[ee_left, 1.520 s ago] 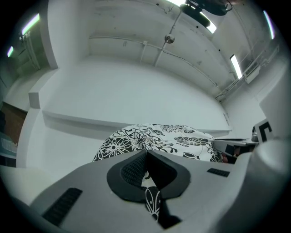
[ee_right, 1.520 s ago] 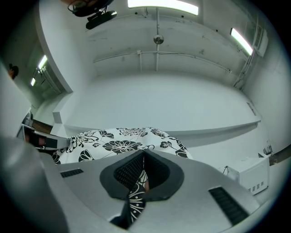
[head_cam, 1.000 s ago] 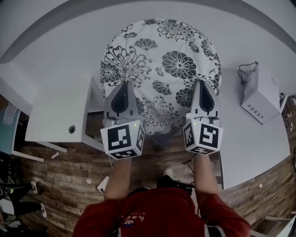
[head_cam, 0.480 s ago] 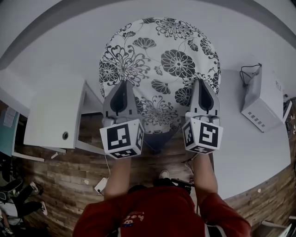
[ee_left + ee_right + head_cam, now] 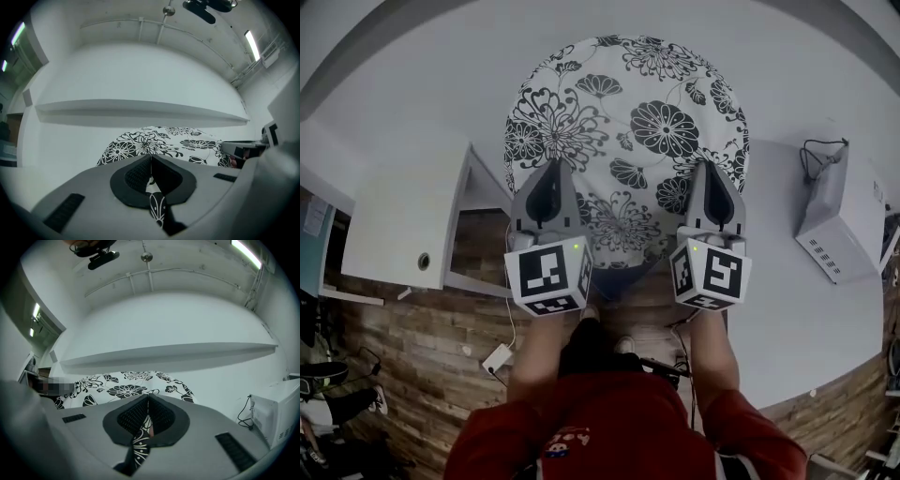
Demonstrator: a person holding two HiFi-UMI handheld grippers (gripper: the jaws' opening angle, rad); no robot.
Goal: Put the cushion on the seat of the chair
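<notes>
As left gripper (image 5: 550, 176) clamps cushion (image 5: 628, 112) — right gripper (image 5: 712, 176) too.

Matt floral cloth on cushion (image 5: 628, 122) — floor (image 5: 412, 328) wood planks, v. grainy.

Cool, dimmish light falls from ceiling strip lights (image 5: 251, 44), leaving a soft shadow under the wall ledge (image 5: 140, 108). My views bulge at the edges, corners black; my jaws look slightly blurred.

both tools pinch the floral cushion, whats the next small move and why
Probably keep both shut and draw the cushion back from the white desk: the left tool and right tool each pinch its near edge, and no chair seat is in view.
</notes>
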